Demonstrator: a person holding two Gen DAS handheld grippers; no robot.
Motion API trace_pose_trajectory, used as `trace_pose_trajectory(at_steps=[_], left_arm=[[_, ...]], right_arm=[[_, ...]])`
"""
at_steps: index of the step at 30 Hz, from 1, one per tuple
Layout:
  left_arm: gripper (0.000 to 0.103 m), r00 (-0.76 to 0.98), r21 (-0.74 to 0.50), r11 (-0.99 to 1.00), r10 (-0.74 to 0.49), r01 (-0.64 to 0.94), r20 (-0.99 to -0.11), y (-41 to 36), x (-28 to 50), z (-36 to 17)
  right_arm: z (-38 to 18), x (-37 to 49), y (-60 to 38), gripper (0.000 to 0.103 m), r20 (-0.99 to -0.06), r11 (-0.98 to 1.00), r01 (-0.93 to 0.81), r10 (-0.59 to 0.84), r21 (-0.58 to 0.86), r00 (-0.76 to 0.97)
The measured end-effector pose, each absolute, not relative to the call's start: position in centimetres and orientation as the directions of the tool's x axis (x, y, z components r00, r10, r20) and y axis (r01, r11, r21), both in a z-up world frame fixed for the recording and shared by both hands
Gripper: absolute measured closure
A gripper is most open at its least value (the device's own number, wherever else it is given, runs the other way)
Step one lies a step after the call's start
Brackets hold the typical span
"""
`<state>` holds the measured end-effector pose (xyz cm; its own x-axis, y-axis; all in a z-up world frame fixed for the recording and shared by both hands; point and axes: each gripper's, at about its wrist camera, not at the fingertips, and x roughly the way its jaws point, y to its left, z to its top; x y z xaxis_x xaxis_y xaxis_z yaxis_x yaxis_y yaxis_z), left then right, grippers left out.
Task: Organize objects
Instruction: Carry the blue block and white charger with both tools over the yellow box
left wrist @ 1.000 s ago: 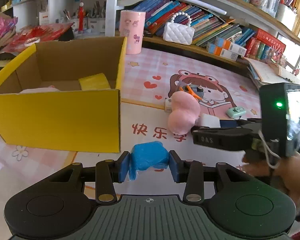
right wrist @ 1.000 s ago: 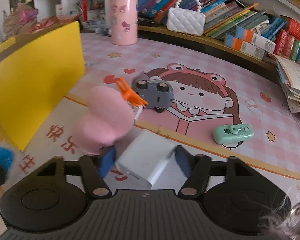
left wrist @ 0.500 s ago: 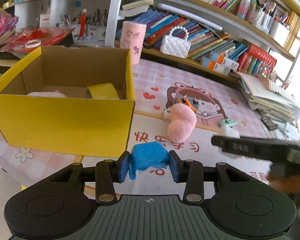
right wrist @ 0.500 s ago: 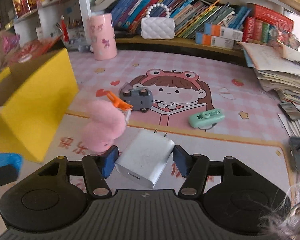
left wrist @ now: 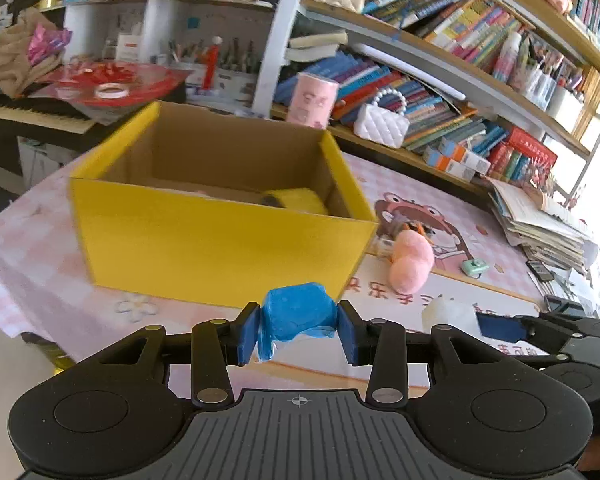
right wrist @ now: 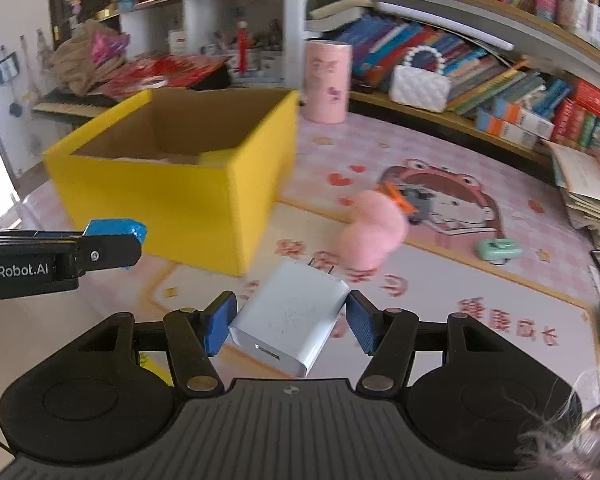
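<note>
Pinching blue block, left gripper hangs before yellow box. Right gripper clamps white charger (prongs forward) above mat; pink plush lies beyond.

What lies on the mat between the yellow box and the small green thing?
In the right wrist view, a pink fluffy toy lies between the yellow box and the small green thing, with an orange clip and a grey toy car behind it.
</note>
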<state>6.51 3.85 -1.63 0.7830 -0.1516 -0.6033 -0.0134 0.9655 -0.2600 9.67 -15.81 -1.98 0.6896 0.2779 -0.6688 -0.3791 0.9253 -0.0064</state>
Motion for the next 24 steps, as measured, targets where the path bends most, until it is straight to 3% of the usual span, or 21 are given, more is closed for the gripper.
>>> trace_pose_trajectory(at_steps=[24], left_arm=[[0.064,0.814,-0.271,0.962,-0.122,-0.044,-0.567,13.6,-0.2,-1.0]], right_arm=[[-2.0,3.0,-5.6,0.045,-0.676,0.917,-0.399,0.311,0.026,0.669]])
